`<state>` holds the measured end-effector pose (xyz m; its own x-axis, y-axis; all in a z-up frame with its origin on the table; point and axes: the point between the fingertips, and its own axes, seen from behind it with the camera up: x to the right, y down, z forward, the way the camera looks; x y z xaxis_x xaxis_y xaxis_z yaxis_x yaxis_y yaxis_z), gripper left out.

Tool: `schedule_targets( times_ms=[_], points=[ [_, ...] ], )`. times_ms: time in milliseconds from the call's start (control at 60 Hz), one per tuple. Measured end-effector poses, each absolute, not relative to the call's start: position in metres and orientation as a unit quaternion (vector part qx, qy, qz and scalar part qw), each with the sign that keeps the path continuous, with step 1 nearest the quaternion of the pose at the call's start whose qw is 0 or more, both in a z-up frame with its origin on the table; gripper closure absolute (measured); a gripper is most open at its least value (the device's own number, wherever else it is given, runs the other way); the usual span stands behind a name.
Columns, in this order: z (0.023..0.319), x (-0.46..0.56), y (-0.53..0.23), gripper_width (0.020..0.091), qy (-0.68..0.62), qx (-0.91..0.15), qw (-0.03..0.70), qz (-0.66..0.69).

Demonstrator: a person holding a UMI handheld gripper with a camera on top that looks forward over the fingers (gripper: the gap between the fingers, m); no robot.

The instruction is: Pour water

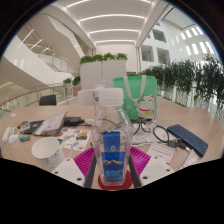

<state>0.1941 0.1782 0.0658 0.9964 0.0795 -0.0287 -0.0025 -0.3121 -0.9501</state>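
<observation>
A clear plastic water bottle (112,140) with a blue label and a white cap stands upright between my fingers, filling the middle of the gripper view. My gripper (112,170) is shut on it, and the magenta pads (84,160) press on its two sides. A red round base (112,184) shows under the bottle's bottom. A white cup (45,150) stands on the table (75,135) to the left of the left finger, a little ahead of it.
A green bag (140,95) stands beyond the bottle to the right. A pair of glasses (160,132) and a dark flat slab (188,138) lie at the right. Books and papers (48,124) lie at the left. Planters with greenery (100,68) stand behind the table.
</observation>
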Motion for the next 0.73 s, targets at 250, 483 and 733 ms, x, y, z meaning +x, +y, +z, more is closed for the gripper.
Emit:
schedule_targets(
  times_ms=[250, 483, 733],
  points=[
    [0.09, 0.189, 0.092, 0.0278, -0.016, -0.84, 0.541, -0.025],
    [0.162, 0.126, -0.036, 0.0277, 0.006, -0.845, 0.534, -0.043],
    [0.226, 0.059, -0.14, 0.0286, 0.029, -0.848, 0.529, -0.025]
  ],
)
